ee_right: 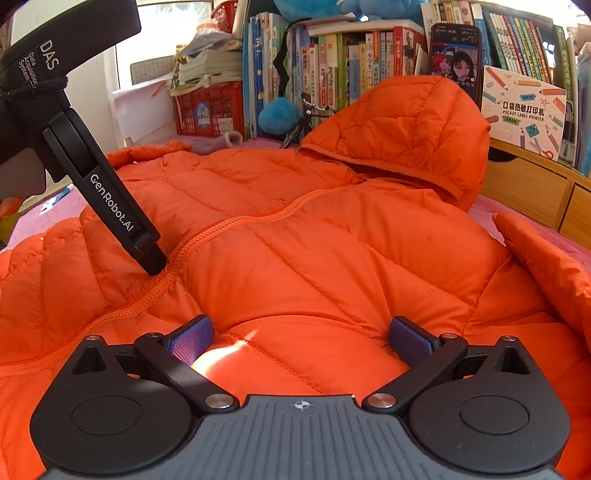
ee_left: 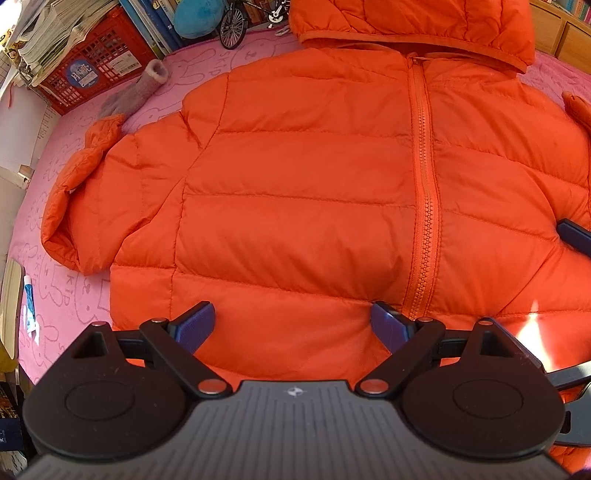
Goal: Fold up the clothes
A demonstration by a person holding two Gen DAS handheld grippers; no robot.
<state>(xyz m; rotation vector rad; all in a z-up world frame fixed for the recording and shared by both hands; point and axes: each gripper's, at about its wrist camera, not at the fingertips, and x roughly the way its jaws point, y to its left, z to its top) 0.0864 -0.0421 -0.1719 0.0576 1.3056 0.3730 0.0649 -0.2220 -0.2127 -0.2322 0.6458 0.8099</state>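
A big orange puffy jacket (ee_left: pixel 303 192) lies flat, zipped up, front side up, on a pink blanket (ee_left: pixel 74 288). Its hood (ee_left: pixel 413 22) points away, toward the books (ee_right: pixel 332 62). One sleeve (ee_left: pixel 81 195) sticks out to the side, and no part is folded over. The left gripper (ee_left: pixel 291 325) and the right gripper (ee_right: pixel 301 339) both sit low at the bottom hem, tongs spread wide, pinching nothing. To fold well, I think each should bite only a small bit of cloth, because this puffy stuff is slippery and springs back, and both sides should move together.
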